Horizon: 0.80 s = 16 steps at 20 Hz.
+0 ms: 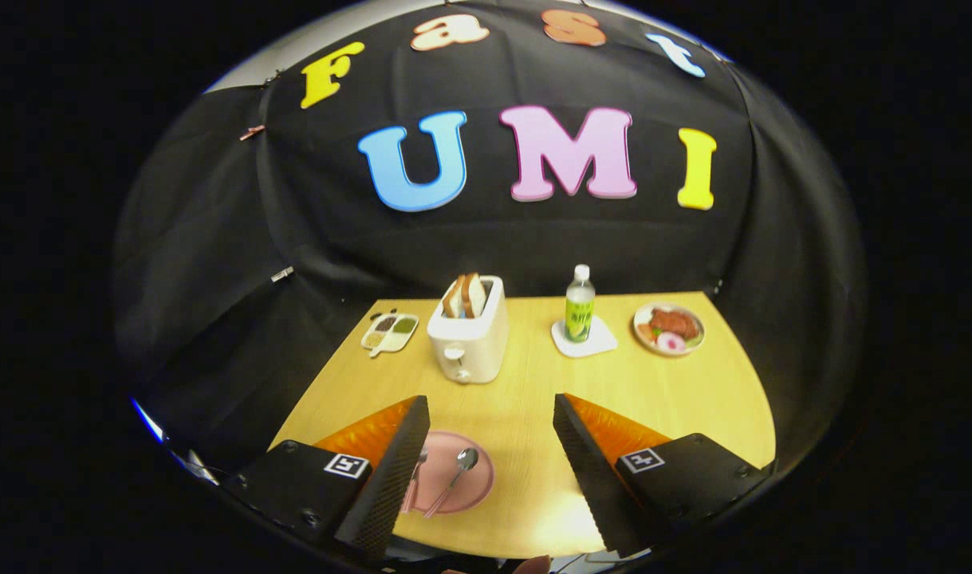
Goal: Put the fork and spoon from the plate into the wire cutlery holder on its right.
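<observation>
A pink plate (pixel 474 488) lies on the wooden table, partly behind my left finger (pixel 394 462). On it rests a metal spoon (pixel 456 470), bowl pointing away from me. A pink-handled fork (pixel 415 478) lies beside it, mostly hidden by the left finger. My gripper (pixel 492 418) hovers above the table with its fingers wide apart and nothing between them. The right finger (pixel 585 462) stands over bare table to the right of the plate.
Beyond the fingers stand a white toaster (pixel 470 339) with bread slices, a green bottle (pixel 579 307) on a white coaster, a plate of food (pixel 669 328) at the far right and a small divided dish (pixel 390 331) at the far left.
</observation>
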### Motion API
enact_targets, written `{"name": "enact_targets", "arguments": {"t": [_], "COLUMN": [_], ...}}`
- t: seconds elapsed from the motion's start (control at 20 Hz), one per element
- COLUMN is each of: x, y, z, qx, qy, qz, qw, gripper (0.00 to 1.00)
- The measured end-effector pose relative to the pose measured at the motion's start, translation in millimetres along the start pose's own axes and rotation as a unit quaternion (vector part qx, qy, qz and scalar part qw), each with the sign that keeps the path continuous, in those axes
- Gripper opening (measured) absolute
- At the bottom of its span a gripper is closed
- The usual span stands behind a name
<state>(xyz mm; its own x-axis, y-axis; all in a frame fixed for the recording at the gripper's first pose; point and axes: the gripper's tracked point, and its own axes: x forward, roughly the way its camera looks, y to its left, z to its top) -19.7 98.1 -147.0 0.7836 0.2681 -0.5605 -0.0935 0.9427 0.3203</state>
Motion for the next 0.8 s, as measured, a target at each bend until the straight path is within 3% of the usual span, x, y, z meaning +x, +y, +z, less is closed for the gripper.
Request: {"name": "enact_targets", "arguments": {"t": [0.15, 0.4, 0.8], "x": [16.7, 37.9, 86.4], "y": [9.7, 32.4, 54.9], "z": [-51.5, -129.4, -214.9], "qx": [0.006, -0.034, -0.028], "qy": [0.09, 0.207, 0.306], "qz": [0.004, 0.012, -0.009], "qw": [0.996, 0.978, 0.952], "gripper": [0.96, 0.91, 0.76]}}
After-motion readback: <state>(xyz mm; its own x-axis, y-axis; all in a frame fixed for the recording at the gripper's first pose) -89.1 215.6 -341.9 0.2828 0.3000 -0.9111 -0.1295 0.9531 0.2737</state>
